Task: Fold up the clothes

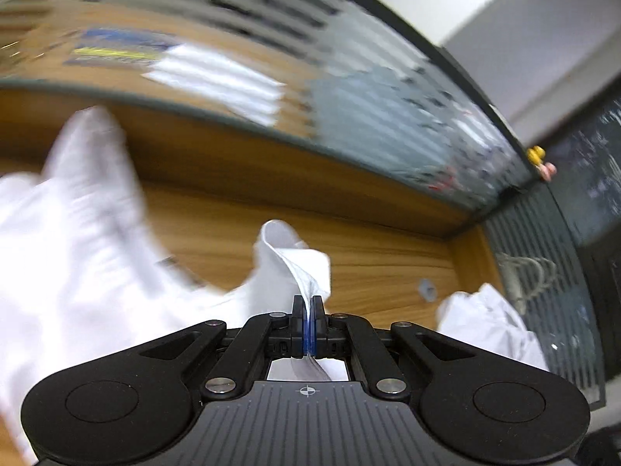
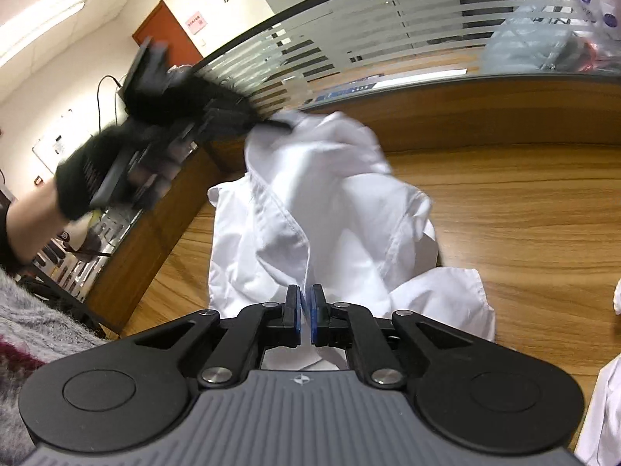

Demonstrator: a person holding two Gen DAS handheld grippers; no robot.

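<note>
A crumpled white shirt (image 2: 322, 202) lies on the wooden table (image 2: 524, 213). My left gripper (image 1: 307, 303) is shut on a thin folded edge of the shirt (image 1: 295, 256), which stands up from its jaws. In the right wrist view the left gripper (image 2: 271, 122) shows as a black blur and holds the shirt's far corner up above the table. My right gripper (image 2: 306, 299) hovers low over the shirt's near part. Its blue pads (image 2: 297, 310) stand a narrow slit apart, with white fabric showing behind the slit and nothing visibly pinched.
A frosted striped glass partition (image 2: 388, 27) on a wooden ledge borders the table at the back. More white cloth (image 2: 605, 407) lies at the right edge, and another white heap (image 1: 489, 322) sits by the corner. A gloved hand (image 2: 89, 178) carries the left gripper.
</note>
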